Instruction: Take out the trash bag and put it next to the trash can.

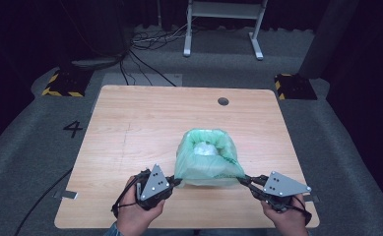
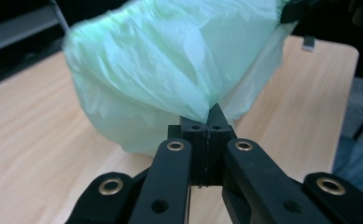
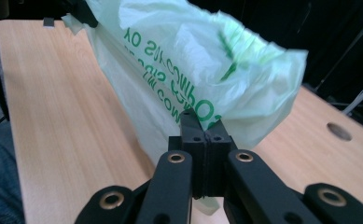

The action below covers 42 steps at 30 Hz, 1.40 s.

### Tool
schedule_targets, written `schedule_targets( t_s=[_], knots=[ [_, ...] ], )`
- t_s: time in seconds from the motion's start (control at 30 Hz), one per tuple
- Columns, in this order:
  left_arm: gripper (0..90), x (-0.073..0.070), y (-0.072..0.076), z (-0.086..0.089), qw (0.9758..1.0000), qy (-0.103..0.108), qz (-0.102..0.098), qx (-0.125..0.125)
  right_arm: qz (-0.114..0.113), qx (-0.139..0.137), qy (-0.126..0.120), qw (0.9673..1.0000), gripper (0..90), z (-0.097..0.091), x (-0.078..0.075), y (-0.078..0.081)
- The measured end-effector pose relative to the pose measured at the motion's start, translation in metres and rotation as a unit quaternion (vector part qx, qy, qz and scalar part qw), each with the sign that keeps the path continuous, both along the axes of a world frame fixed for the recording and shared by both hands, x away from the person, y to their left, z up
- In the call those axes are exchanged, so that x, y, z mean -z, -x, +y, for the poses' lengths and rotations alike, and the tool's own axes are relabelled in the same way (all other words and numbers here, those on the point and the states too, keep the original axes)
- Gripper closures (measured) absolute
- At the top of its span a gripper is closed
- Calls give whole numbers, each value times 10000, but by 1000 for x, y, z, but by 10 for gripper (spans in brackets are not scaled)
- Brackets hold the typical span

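Green bag (image 1: 207,160) sits near the table's (image 1: 130,128) front edge, white contents visible from the high view. Left gripper (image 1: 176,182) and right gripper (image 1: 243,180) each pinch its film; right gripper view reveals green lettering.

Plastic bag (image 1: 206,162): pale translucent green, darker green lettering
Table (image 1: 130,128): light wood grain
Gripper jaws: black, brass rivets

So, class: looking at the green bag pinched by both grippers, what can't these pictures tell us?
- White contents of the green bag: high view, too small and veiled by film.
- Green lettering: right gripper view, creased and cut short by folds.
- Whether the bag's base touches the table: its own bulge hides it.
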<state>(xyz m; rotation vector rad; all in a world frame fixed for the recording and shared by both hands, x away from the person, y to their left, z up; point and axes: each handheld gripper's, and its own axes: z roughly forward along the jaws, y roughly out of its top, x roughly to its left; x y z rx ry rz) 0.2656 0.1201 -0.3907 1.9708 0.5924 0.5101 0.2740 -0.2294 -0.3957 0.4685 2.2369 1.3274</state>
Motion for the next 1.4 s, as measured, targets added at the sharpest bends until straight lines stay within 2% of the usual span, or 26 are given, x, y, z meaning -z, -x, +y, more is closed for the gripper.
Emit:
schedule_targets(
  t_s=[0.1, 0.2, 0.3, 0.37, 0.4, 0.43, 0.57, 0.6, 0.7, 0.8, 0.83, 1.0, 1.07, 1.1, 1.13, 1.17, 1.2, 1.3, 1.4],
  knots=[
    [897, -10, -6, 1, 9998, 87, -123, -94, -133, 9, -17, 9999, 900, 2, -10, -3],
    [896, -19, -15, 1, 9995, 75, -261, -166, -258, 18, -56, 9997, 900, 3, -21, -8],
    [896, -25, -28, -1, 9983, -165, -430, -354, -461, 125, -27, 9989, 897, 4, -32, -19],
    [897, -27, -38, -3, 9980, -157, -461, -399, -484, 162, -27, 9987, 897, 5, -34, -23],
    [897, -27, -49, -4, 9979, -153, -439, -447, -504, 241, -29, 9984, 897, 4, -37, -33],
    [897, -27, -49, -4, 9979, -153, -439, -447, -509, 278, -26, 9983, 898, 4, -37, -37],
    [896, -24, -69, -6, 9979, -39, -335, -559, -438, 355, -47, 9984, 900, 5, -36, -52],
    [897, -23, -74, -6, 9979, -41, -292, -583, -367, 418, -22, 9984, 900, 6, -34, -62],
    [896, -16, -85, -10, 9979, -152, -117, -623, -264, 467, 22, 9986, 900, 7, -29, -72],
    [896, -9, -92, -16, 9974, -337, 54, -628, -95, 519, 109, 9985, 900, 9, -18, -82],
    [896, -6, -94, -18, 9974, -352, 126, -614, 38, 531, 171, 9984, 899, 10, -10, -88],
    [896, 0, -97, -17, 9975, -217, 262, -626, 235, 552, 217, 9980, 877, 12, 4, -92],
    [894, 1, -96, -16, 9976, -201, 259, -612, 256, 627, 193, 9975, 750, 11, 7, -91],
    [894, 1, -95, -15, 9975, -193, 268, -618, 256, 627, 193, 9975, 750, 11, 7, -91],
    [890, 0, -94, -15, 9976, -178, 271, -614, 200, 731, 51, 9971, 596, 8, 5, -89],
    [888, 0, -94, -15, 9977, -163, 254, -614, 135, 805, 12, 9967, 539, 6, 3, -87],
    [888, 0, -93, -15, 9977, -135, 259, -616, 135, 805, 12, 9967, 539, 6, 3, -87],
    [884, -1, -92, -15, 9977, -129, 278, -611, 86, 929, -198, 9954, 419, -4, -4, -80],
    [875, -1, -89, -14, 9976, -59, 298, -618, 91, 948, -326, 9949, 358, -12, -11, -69]
  ],
)
